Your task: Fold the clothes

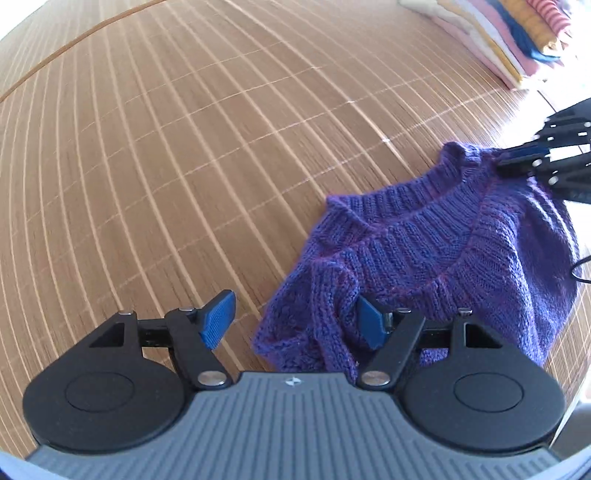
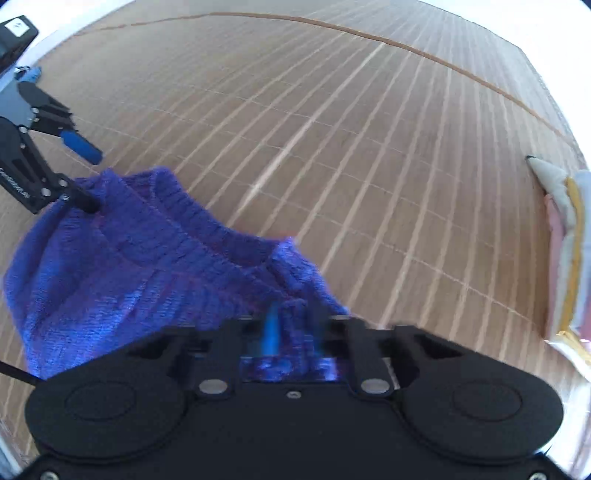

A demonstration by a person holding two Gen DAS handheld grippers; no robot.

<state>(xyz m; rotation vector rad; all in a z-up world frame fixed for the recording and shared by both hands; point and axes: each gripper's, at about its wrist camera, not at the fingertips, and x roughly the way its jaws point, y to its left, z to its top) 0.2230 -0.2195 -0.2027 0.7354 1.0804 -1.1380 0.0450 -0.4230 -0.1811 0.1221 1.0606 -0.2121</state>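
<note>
The left claw (image 1: pixel 295 321) stands with its two blue pads wide apart — one pad over bare wood at about 9 o'clock of the knit, the other resting against a bunched fold at the garment's near corner, gripping nothing. In the right wrist view the same left claw (image 2: pixel 83 175) shows at 10 o'clock, one finger hanging free over the table, the other touching the sweater's shoulder.

The right claw (image 2: pixel 291 332) is drawn together on a fold of the purple sweater (image 2: pixel 122 266), with the knit pinched between its blurred blue pads (motion blur hides the exact contact). From the left wrist view the right claw (image 1: pixel 517 158) sits at 2 o'clock, its tips closed on the sweater's far shoulder beside the ribbed neckline.

The purple sweater (image 1: pixel 443 254) lies crumpled on the wood-slat table (image 1: pixel 166 166), collar facing up and open, its body humped rather than flat.

A stack of folded clothes (image 1: pixel 509 33) — pink, white, yellow and blue layers — rests on the table at 1 o'clock, well apart from the sweater; the right wrist view catches that stack (image 2: pixel 565 258) at 3 o'clock.
</note>
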